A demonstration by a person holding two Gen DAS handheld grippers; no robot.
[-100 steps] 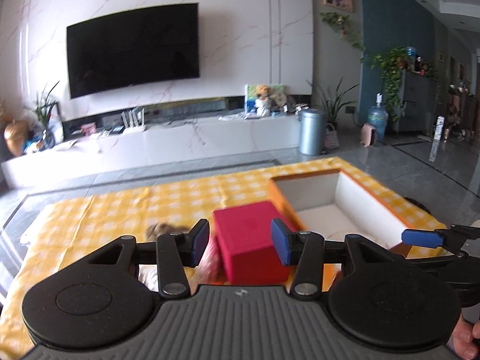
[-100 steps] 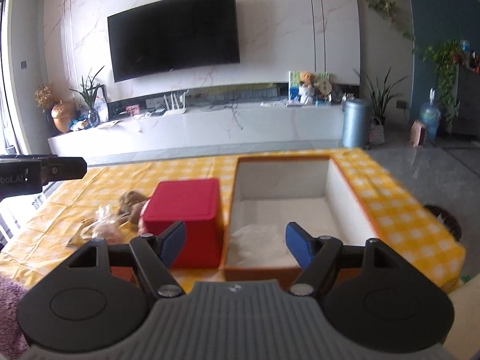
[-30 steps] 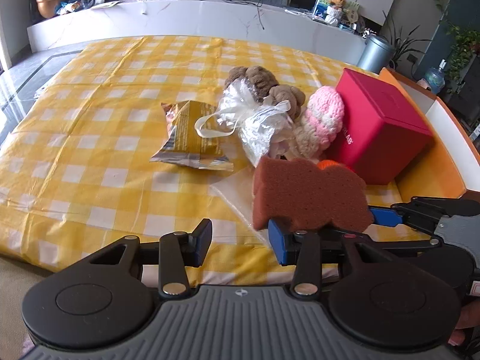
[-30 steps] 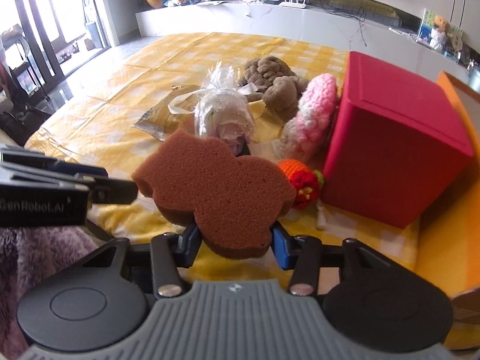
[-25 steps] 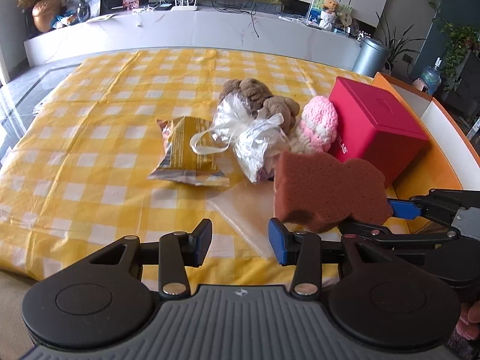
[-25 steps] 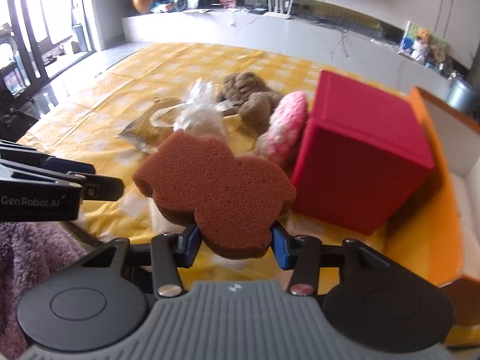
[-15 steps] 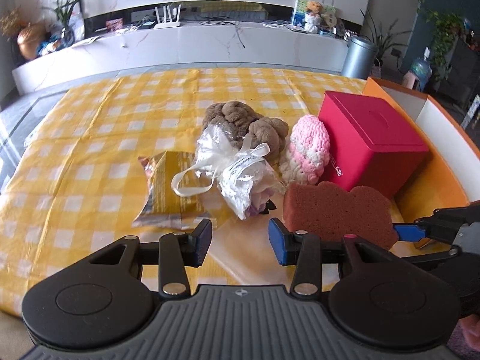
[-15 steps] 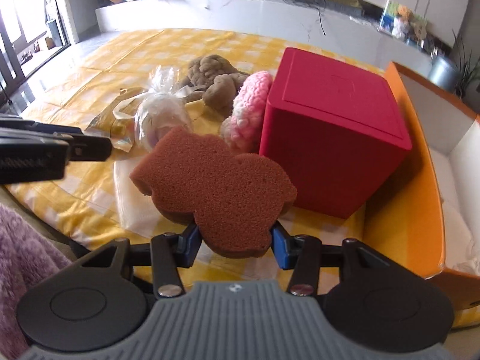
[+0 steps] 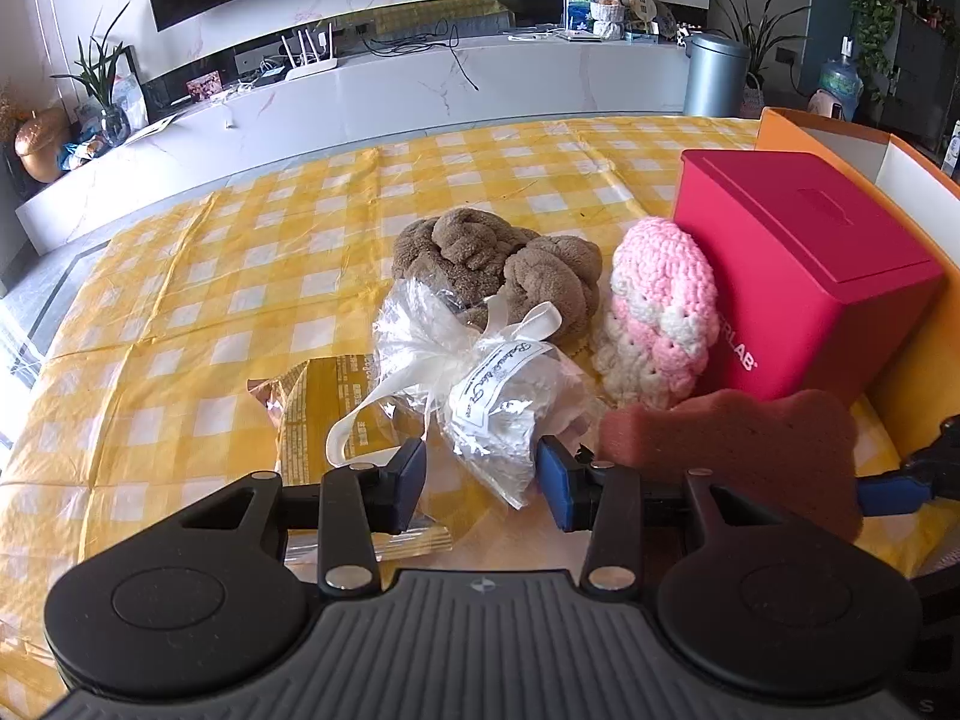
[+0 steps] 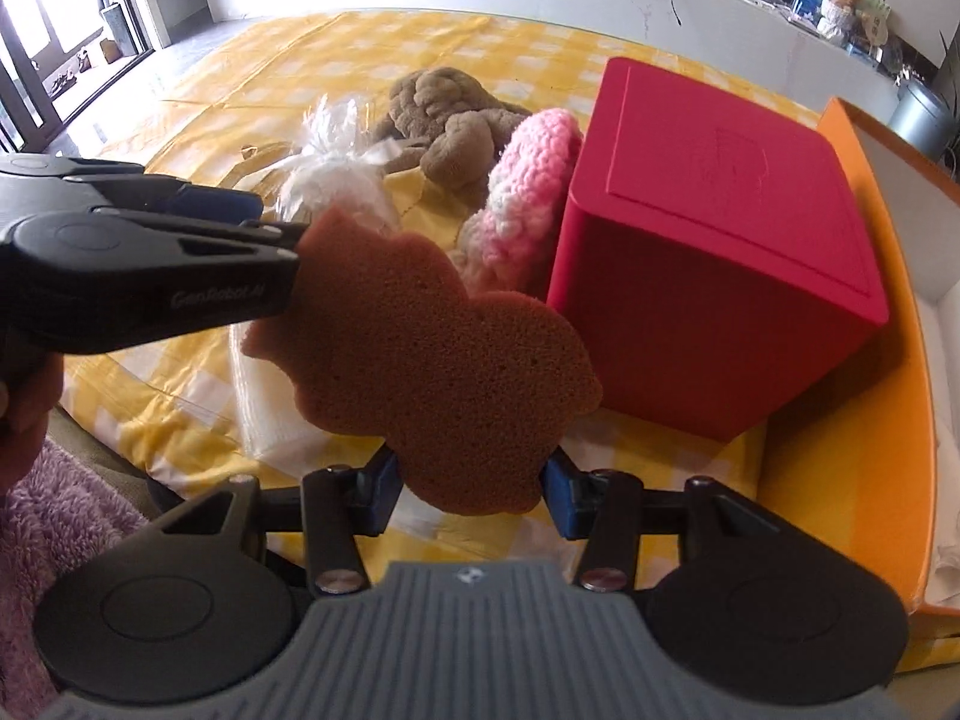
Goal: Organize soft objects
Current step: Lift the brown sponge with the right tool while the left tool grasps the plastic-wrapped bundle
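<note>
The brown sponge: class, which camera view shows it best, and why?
The right wrist view. There the brown sponge fills the centre, its whole lobed outline showing, clamped by the right gripper. The left wrist view shows the sponge low at the right, blurred and partly hidden behind the left gripper, whose open jaws have just been closing.

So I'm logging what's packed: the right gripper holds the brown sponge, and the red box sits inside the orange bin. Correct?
Not quite. The right gripper does hold the brown sponge, but the red box stands on the yellow checked cloth beside the orange bin, not inside it, as the right wrist view shows.
</note>
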